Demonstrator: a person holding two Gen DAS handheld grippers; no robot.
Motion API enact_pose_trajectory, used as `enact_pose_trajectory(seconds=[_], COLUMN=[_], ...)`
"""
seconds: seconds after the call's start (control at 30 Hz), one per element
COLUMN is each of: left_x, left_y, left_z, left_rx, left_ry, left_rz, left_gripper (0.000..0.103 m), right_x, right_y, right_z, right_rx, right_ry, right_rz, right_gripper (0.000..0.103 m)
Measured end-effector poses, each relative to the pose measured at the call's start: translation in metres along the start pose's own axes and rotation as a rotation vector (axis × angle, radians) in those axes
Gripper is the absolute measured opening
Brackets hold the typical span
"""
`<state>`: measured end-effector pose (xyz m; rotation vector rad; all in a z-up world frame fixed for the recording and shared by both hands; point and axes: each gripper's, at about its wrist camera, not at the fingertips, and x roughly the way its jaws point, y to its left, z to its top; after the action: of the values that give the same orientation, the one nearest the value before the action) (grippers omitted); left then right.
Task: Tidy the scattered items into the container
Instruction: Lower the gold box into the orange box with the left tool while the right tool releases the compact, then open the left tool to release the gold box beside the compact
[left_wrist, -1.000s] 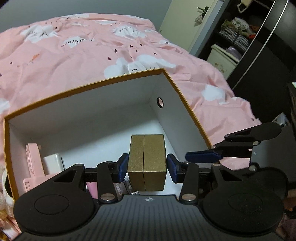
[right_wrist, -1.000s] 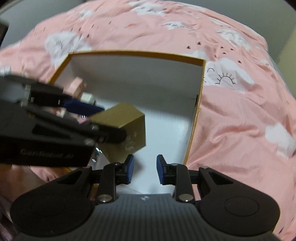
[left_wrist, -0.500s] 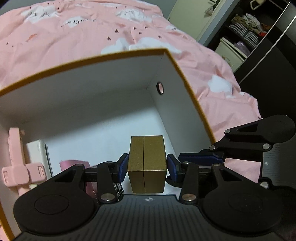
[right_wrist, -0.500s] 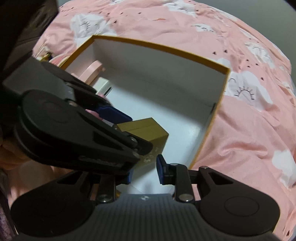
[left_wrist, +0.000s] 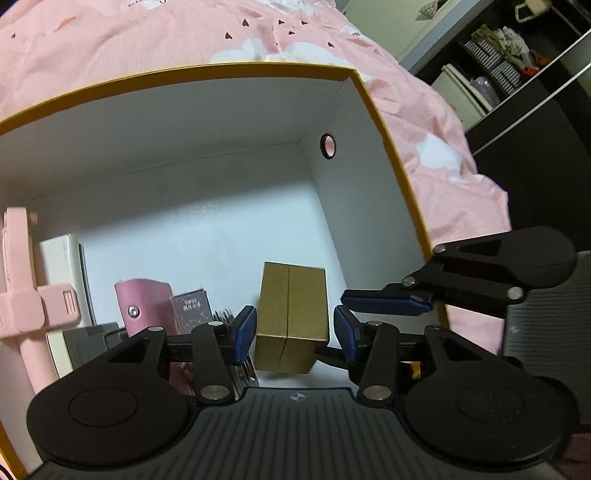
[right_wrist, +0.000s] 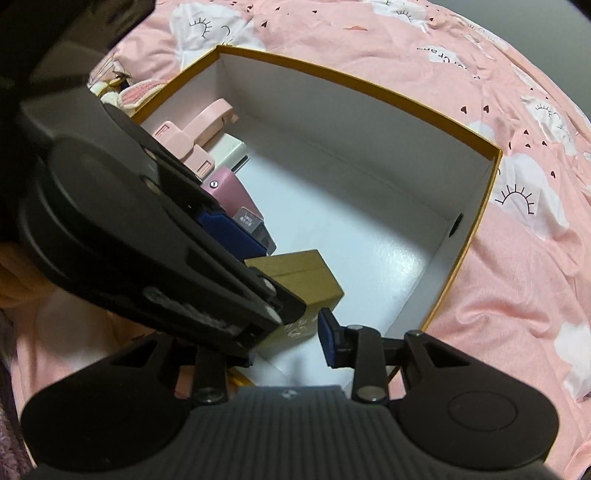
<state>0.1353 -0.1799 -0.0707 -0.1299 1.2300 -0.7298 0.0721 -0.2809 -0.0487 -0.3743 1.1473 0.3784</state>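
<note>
A gold cardboard box (left_wrist: 291, 317) lies slightly tilted near the right front of the floor of the white container with an orange rim (left_wrist: 388, 129). My left gripper (left_wrist: 293, 328) reaches down into the container. Its jaws are opening, and a thin gap shows between each blue pad and the gold box. In the right wrist view the gold box (right_wrist: 299, 277) sits partly behind the left gripper's black finger. My right gripper (right_wrist: 288, 347) hovers over the container's near edge. Its jaws are opening with nothing held between them, and its left finger is hidden.
Along the container's left side stand a pink holder (left_wrist: 22, 306), a white box (left_wrist: 62, 273), a pink snap case (left_wrist: 140, 299) and a small printed box (left_wrist: 190, 306). The container rests on a pink cloud-print bedspread (left_wrist: 147, 33). Dark shelves (left_wrist: 498, 48) stand at the right.
My left gripper sank deeper into the container with the gold box. Its pads then parted from the box, which now sits tilted. My right gripper's jaws widened and its view rolled.
</note>
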Motion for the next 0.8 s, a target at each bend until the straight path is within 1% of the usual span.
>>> enact_pose_trajectory(seconds=[0.1, 0.23, 0.5, 0.63, 0.73, 0.8], left_x=[-0.008, -0.021, -0.053, -0.068, -0.077, -0.08], left_y=[0.005, 0.007, 0.013, 0.018, 0.023, 0.026], left_z=[-0.001, -0.001, -0.006, -0.012, -0.017, -0.02], left_rx=[-0.018, -0.019, -0.005, -0.001, 0.003, 0.004], left_ry=[-0.014, -0.042, -0.147, -0.181, -0.193, -0.194], left_rz=[-0.012, -0.015, 0.078, 0.12, 0.15, 0.166], left_gripper=[0.054, 0.054, 0.054, 0.054, 0.054, 0.054], right_x=[-0.003, -0.005, 0.003, 0.009, 0.013, 0.015], right_y=[-0.002, -0.006, -0.007, -0.007, -0.008, -0.008], right_z=[0.0, 0.001, 0.014, 0.023, 0.03, 0.035], right_rx=[0.022, 0.05, 0.043, -0.007, -0.062, -0.123], right_ry=[0.008, 0.01, 0.039, 0.091, 0.16, 0.205], right_rz=[0.006, 0.004, 0.003, 0.018, 0.029, 0.02], right_gripper=[0.04, 0.04, 0.041, 0.04, 0.038, 0.036])
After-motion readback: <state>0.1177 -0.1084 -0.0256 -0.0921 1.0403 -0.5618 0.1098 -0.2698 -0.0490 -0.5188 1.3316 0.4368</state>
